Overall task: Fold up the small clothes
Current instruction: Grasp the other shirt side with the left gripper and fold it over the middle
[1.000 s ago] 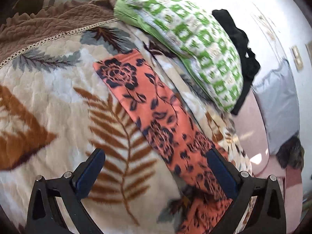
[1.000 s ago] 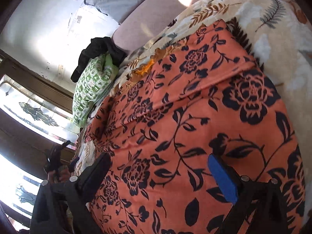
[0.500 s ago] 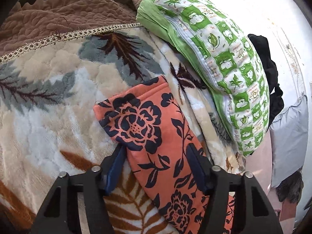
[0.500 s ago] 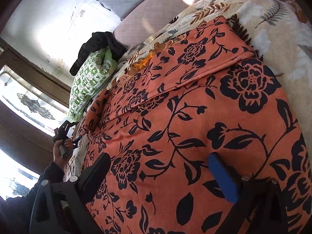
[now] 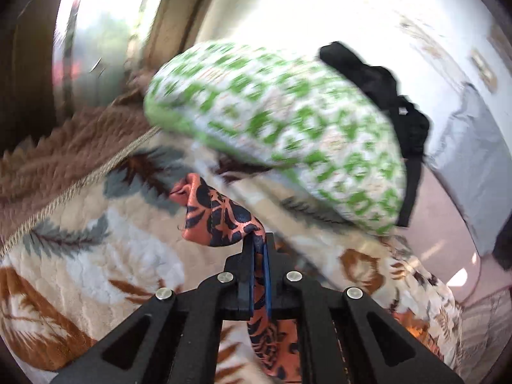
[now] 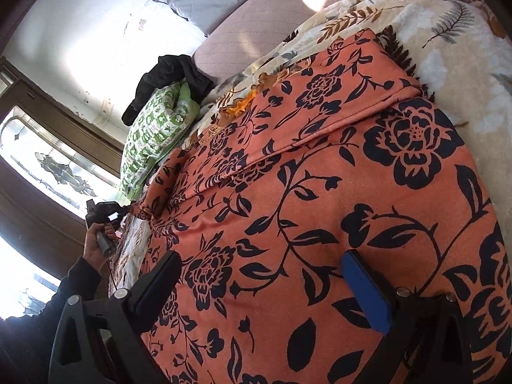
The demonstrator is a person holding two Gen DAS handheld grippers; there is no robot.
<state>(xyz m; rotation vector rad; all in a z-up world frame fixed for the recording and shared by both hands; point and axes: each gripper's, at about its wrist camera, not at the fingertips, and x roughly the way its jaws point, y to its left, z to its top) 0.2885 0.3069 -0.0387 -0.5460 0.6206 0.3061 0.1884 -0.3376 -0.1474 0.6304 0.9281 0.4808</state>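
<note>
On the leaf-print blanket [image 5: 80,256] lies the orange floral garment [image 6: 320,192], spread flat beneath the right gripper [image 6: 272,284]. The right gripper's jaws stand wide apart above the cloth, gripping nothing. The left gripper [image 5: 260,240] is clamped tight on one end of the garment, lifting that end off the blanket beside the green-and-white pillow [image 5: 288,128].

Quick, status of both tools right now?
Left tool: shut on the end of the orange floral garment.
Right tool: open, holding nothing, over the orange floral garment.
</note>
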